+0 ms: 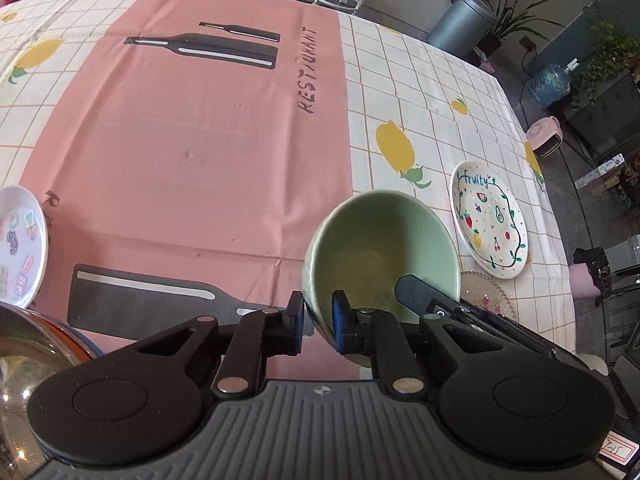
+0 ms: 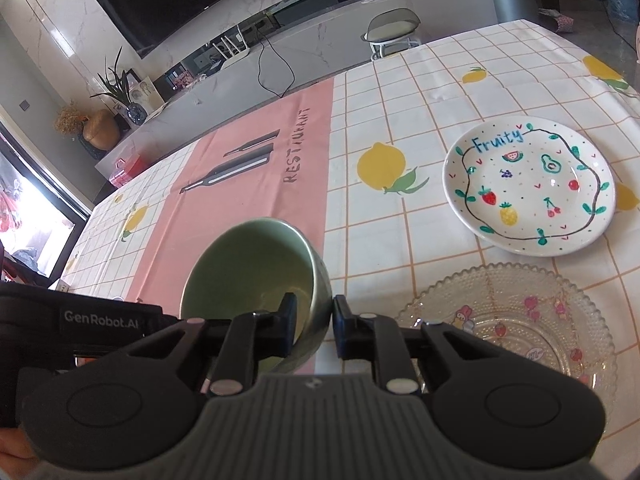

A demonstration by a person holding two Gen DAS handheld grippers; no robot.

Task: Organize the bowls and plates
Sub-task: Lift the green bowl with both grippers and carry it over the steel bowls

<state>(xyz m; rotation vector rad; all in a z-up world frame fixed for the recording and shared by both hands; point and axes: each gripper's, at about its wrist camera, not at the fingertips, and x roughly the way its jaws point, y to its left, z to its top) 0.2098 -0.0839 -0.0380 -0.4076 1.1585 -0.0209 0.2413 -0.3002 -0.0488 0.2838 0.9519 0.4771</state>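
Observation:
A green bowl [image 1: 380,248] is held tilted above the table by both grippers, each pinching its rim. My left gripper [image 1: 317,322] is shut on the bowl's left wall. My right gripper [image 2: 314,326] is shut on the bowl [image 2: 256,268] at its right wall; its finger shows inside the bowl in the left wrist view. A white "Fruity" plate [image 2: 528,188] lies on the table to the right, also in the left wrist view [image 1: 490,224]. A clear glass plate [image 2: 516,320] lies in front of it.
A white sticker plate [image 1: 20,244] lies at the left edge. A metal bowl [image 1: 28,352] with an orange rim sits at the near left. The tablecloth [image 1: 180,140] has a pink middle panel. A stool [image 2: 392,32] stands beyond the table.

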